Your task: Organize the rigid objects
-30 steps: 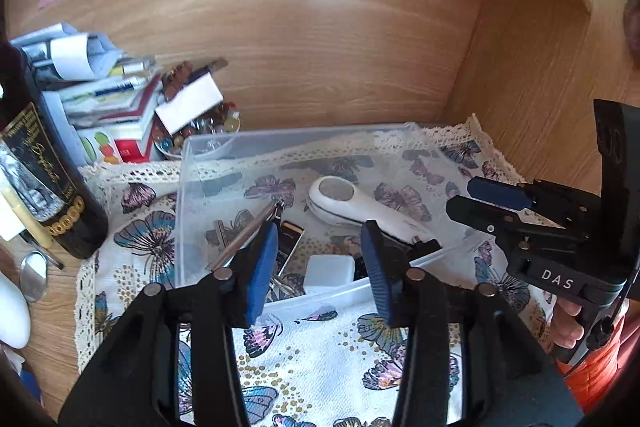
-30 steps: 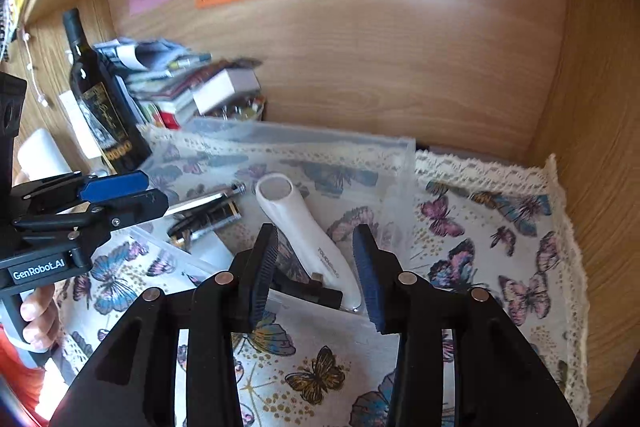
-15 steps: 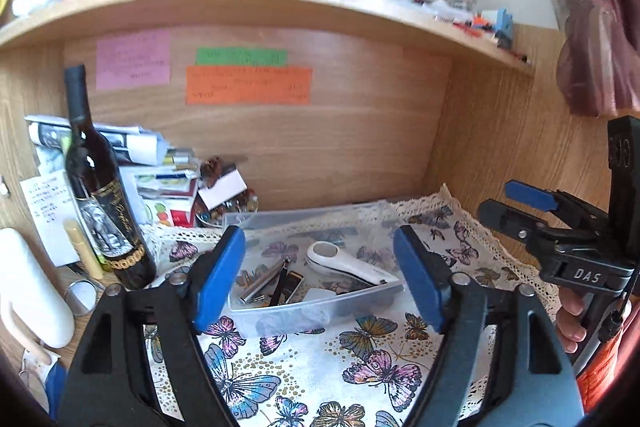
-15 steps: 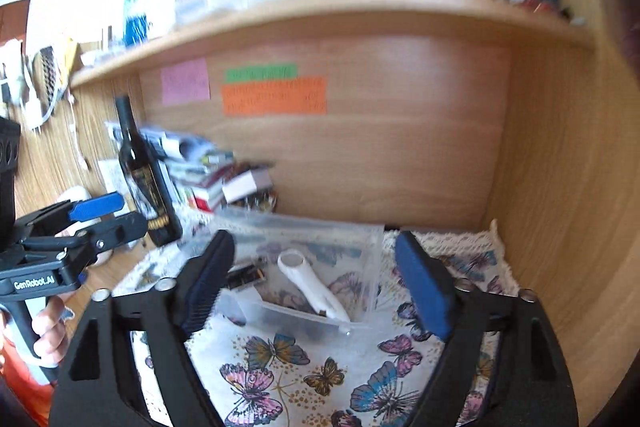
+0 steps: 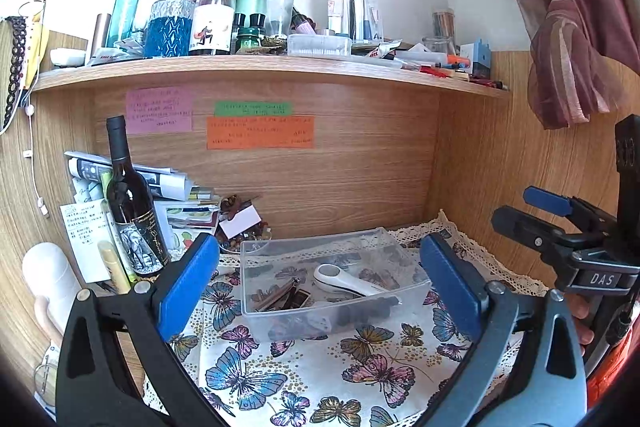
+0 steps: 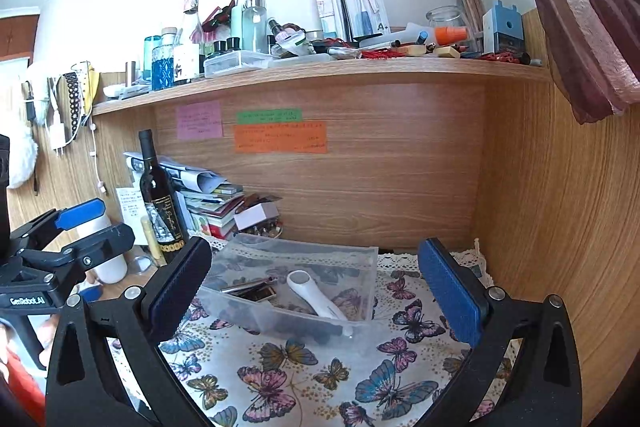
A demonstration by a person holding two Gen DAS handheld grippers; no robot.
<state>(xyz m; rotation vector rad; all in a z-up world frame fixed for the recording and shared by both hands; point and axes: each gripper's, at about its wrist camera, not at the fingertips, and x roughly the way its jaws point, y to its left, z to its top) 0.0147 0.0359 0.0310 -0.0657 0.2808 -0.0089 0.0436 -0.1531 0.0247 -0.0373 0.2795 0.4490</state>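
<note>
A clear plastic box (image 5: 392, 319) (image 6: 362, 259) stands on the butterfly cloth (image 5: 304, 379) (image 6: 320, 367). In it lie a white handled tool (image 5: 344, 281) (image 6: 316, 297), a metal pen (image 5: 276, 297) (image 6: 244, 285), a dark lighter-like piece (image 5: 298, 299) (image 6: 260, 294) and small white and dark items. My left gripper (image 5: 320, 291) is open and empty, held back above the cloth in front of the box. My right gripper (image 6: 316, 291) is open and empty, also back from the box. Each gripper shows at the edge of the other's view.
A dark wine bottle (image 5: 134, 211) (image 6: 160, 199) stands left of the box beside a stack of papers and booklets (image 5: 176, 195). A small bowl of beads (image 5: 244, 235) sits behind the box. The shelf above (image 5: 260, 67) is crowded with bottles. Wooden walls close the back and right.
Both grippers have pulled back and up from the box and opened wide. The box and its contents now look smaller and farther; the shelf above has come into view.
</note>
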